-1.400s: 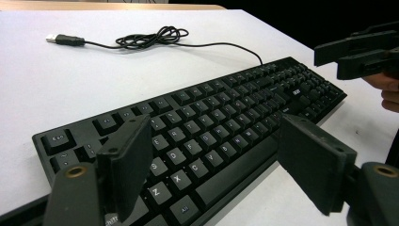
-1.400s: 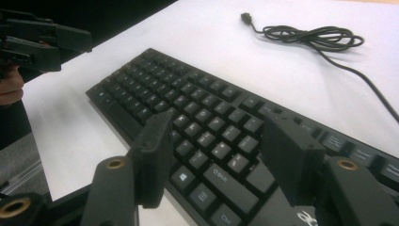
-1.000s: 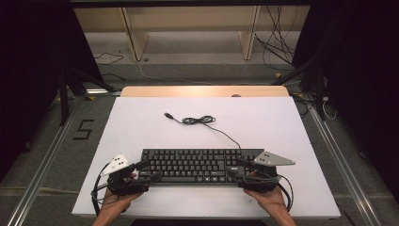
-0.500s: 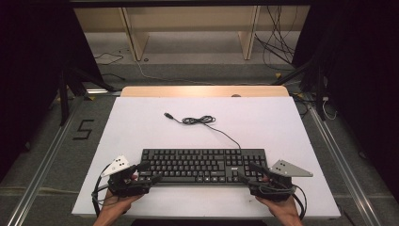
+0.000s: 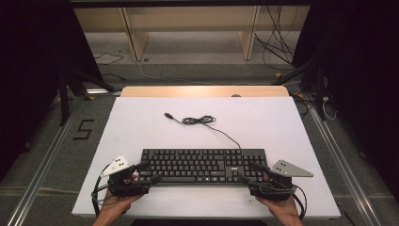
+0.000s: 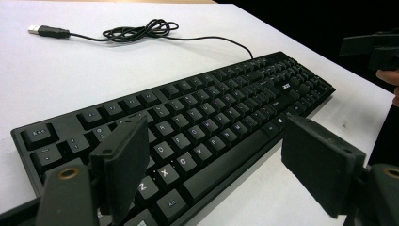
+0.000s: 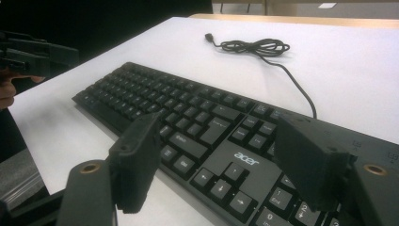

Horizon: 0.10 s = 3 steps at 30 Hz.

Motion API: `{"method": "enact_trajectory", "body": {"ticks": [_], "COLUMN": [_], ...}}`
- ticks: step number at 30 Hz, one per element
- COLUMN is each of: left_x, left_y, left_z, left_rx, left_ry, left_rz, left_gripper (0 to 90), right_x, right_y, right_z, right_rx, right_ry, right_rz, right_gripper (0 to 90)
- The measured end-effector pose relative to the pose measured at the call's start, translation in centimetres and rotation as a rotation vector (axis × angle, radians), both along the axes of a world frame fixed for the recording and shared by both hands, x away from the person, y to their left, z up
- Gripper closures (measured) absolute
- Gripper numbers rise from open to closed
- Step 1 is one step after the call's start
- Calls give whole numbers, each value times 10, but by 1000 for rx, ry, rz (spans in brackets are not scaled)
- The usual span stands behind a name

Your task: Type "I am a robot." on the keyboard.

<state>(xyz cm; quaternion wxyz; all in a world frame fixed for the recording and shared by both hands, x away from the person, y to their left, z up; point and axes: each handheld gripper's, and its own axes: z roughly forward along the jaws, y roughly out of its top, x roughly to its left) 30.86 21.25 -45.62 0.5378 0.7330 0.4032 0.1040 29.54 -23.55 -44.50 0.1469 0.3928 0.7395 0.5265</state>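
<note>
Your white rectangular table top (image 5: 141, 122) carries everything here, with a strip of bare wood along its far edge. Across its near half lies the black full-size plastic keyboard (image 5: 202, 165), flat and parallel to the front edge, its keys facing up. From its rear right, the thin black cable (image 5: 226, 134) runs back to a loose coil near the table's middle and ends in a USB plug (image 5: 168, 115) lying on the white surface, well apart from both of your tools.

Your left gripper (image 5: 143, 174) sits at the keyboard's left end. Its jaws stand wide apart: in the left gripper view one pad hangs over the left-hand letter keys, the other over bare table just beyond the front edge, so the keyboard's near left corner lies between them without either pad pressing on it.

Your right gripper (image 5: 249, 172) is at the right end, and its jaws have just been opening. In the right gripper view they straddle the arrow-key area and front edge, clear of the casing; nothing is clamped.
</note>
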Motion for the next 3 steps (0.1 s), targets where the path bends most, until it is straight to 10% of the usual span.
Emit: {"method": "enact_trajectory", "body": {"ticks": [3], "left_x": [0], "left_y": [0], "left_z": [0], "left_rx": [-3], "left_ry": [-1], "left_rz": [4], "left_gripper": [232], "right_x": [0], "right_y": [0], "right_z": [0], "right_rx": [0], "right_ry": [1], "right_rz": [-2], "right_gripper": [331]}}
